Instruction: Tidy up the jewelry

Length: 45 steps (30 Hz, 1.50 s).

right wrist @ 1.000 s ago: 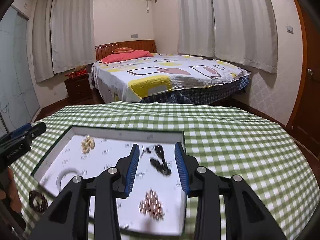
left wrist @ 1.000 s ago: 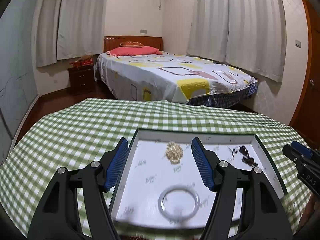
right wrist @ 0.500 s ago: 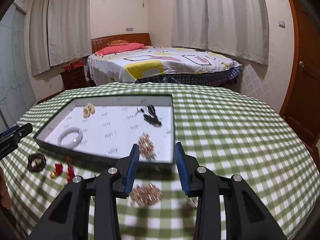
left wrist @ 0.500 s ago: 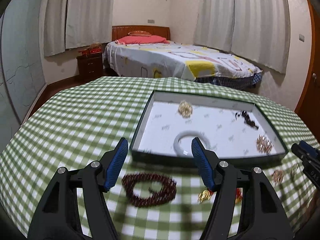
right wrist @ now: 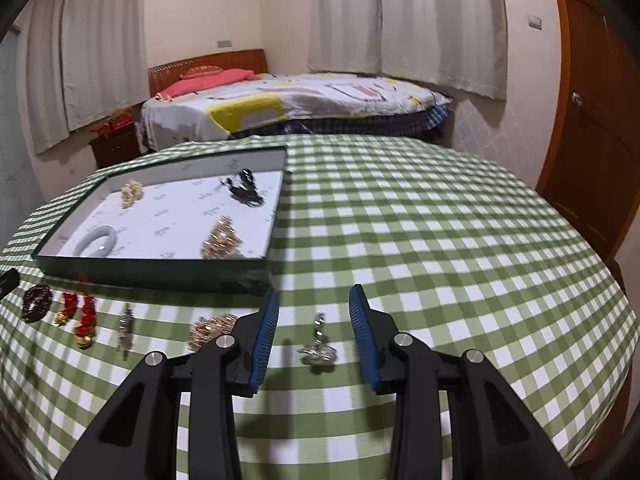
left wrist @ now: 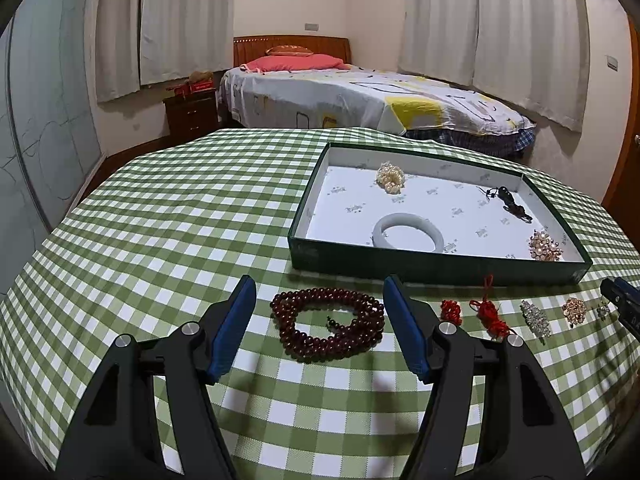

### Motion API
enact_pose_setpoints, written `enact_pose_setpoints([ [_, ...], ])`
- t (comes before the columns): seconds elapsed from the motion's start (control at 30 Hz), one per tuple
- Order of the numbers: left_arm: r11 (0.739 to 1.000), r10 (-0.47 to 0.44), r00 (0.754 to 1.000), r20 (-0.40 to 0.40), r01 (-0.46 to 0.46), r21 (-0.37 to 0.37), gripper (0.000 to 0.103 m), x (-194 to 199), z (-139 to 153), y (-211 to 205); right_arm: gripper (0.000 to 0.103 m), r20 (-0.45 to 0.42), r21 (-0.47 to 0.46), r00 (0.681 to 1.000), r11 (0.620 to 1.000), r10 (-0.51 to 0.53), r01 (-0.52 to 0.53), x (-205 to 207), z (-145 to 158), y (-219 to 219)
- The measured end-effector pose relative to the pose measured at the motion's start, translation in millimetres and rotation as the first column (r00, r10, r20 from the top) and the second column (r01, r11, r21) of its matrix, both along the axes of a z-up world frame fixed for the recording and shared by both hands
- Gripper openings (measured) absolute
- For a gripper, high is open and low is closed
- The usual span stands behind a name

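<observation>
Green-checked tablecloth (left wrist: 168, 216) fills the lower two-thirds of both views. The shallow green box (left wrist: 436, 270) sits right of centre in the left view, upper left in the right view; its white floor already carries a white bangle (left wrist: 408, 234), a pearl cluster (left wrist: 390, 176), a black corded piece (left wrist: 510, 202) and a gold-pink cluster (left wrist: 545, 245).

Loose pieces lie in a row on the cloth in front of the box. The dark red bead string (left wrist: 330, 320) sits lower centre, framed by the left gripper (left wrist: 320, 320) — jaws released, well apart, nothing touched. A small silver pendant (right wrist: 318, 346) lies lower centre of the right view between the pads of the right gripper (right wrist: 314, 332), jaws released and empty.

Risks, as judged:
- The bead string is coiled and limp; a pinch on one strand could let the rest trail and snag the box wall.
- The pendant is small and flat — the pads may close over it, or drag cloth up with it.
- Red tassels (left wrist: 486, 312) lie just beside the beads and could be swept aside.
</observation>
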<state>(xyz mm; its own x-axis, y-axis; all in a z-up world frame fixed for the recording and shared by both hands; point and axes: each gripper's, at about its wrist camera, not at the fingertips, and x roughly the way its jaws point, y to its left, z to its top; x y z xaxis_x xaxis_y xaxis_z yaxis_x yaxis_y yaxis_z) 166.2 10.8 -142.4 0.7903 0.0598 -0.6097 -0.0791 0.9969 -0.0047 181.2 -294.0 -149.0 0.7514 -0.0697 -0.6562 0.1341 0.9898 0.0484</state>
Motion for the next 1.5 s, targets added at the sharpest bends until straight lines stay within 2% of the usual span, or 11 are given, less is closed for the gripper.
enact_pose_setpoints([
  [0.23,1.0,0.001,1.0,-0.02,-0.001,0.004,0.064,2,-5,1,0.035,-0.062,0.014,0.998,1.0,0.0,0.001,4,-7,-1],
  [0.37,1.0,0.002,1.0,-0.026,-0.001,0.003,0.064,4,-7,1,0.02,-0.1,0.035,0.995,0.999,0.009,-0.005,7,-12,0],
  [0.47,1.0,0.002,1.0,-0.029,-0.002,0.003,0.064,4,-8,1,0.016,-0.102,0.031,0.995,0.999,0.022,-0.019,7,-13,4],
  [0.53,1.0,0.002,0.999,-0.033,-0.001,0.003,0.064,5,-8,1,0.004,-0.098,0.025,0.995,0.999,0.035,-0.033,6,-13,8],
  [0.9,1.0,0.009,0.997,-0.078,-0.01,-0.014,0.064,14,-15,5,0.004,-0.079,0.023,0.993,0.996,0.087,-0.085,2,-9,25],
  [1.13,1.0,-0.018,0.994,-0.111,0.017,-0.008,0.065,22,-20,-2,0.004,-0.073,0.032,0.992,0.995,0.098,-0.096,2,-7,26],
  [1.23,0.999,-0.036,0.989,-0.147,0.035,-0.009,0.074,29,-22,-4,0.004,-0.074,0.036,0.992,0.994,0.105,-0.103,3,-6,27],
  [1.33,0.999,-0.037,0.983,-0.182,0.037,-0.001,0.078,33,-26,-6,0.004,-0.073,0.037,0.991,0.993,0.111,-0.109,3,-6,28],
  [1.43,0.999,-0.033,0.981,-0.193,0.029,-0.022,0.077,35,-28,-3,0.004,-0.078,0.041,0.99,0.993,0.115,-0.112,2,-7,29],
  [1.5,0.999,-0.026,0.979,-0.2,0.018,-0.041,0.067,35,-30,2,0.004,-0.08,0.044,0.99,0.993,0.116,-0.112,2,-7,28],
])
